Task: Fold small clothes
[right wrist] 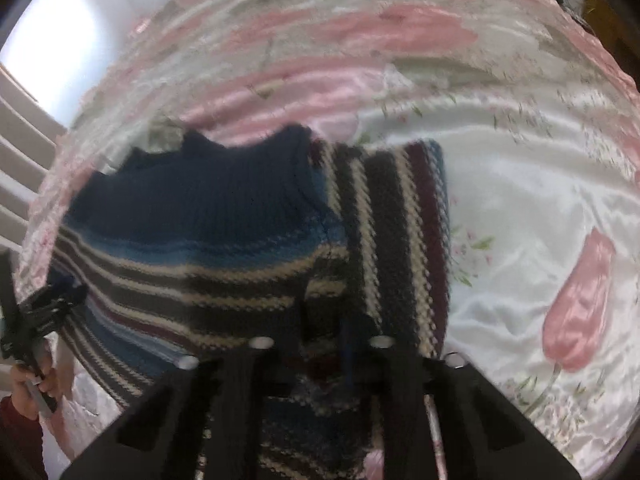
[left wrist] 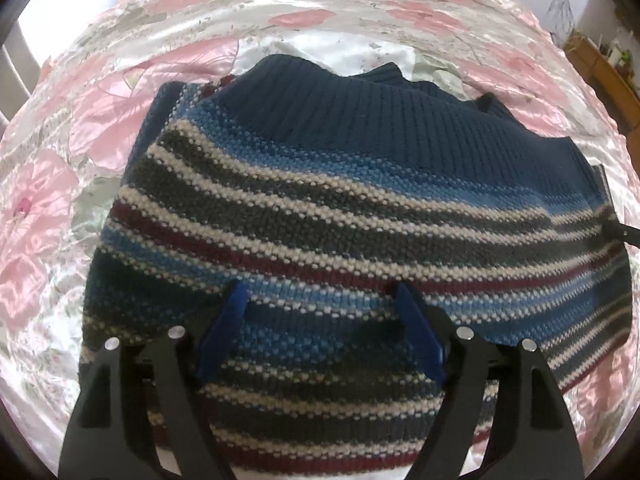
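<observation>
A small knitted sweater (left wrist: pixel 320 200) with blue, grey, cream and maroon stripes and a navy ribbed top lies spread on a satin bedspread (left wrist: pixel 60 200). My left gripper (left wrist: pixel 322 300) hovers open over its near striped part, blue fingertips (left wrist: pixel 236 300) wide apart with nothing between them. In the blurred right wrist view, the sweater (right wrist: pixel 200 220) has its right side turned over as a flap (right wrist: pixel 400 220) with upright stripes. My right gripper (right wrist: pixel 324 332) is shut on the sweater's fabric at the base of that flap. The left gripper (right wrist: pixel 40 308) shows at the left edge, held by a hand (right wrist: pixel 28 384).
The bedspread (right wrist: pixel 520 200) is white with large pink tulips and has wrinkles. White slats (right wrist: pixel 16 160) stand beyond its left side. Wooden furniture (left wrist: pixel 612 76) with small items stands at the far right. Bare bedspread lies to the right of the sweater.
</observation>
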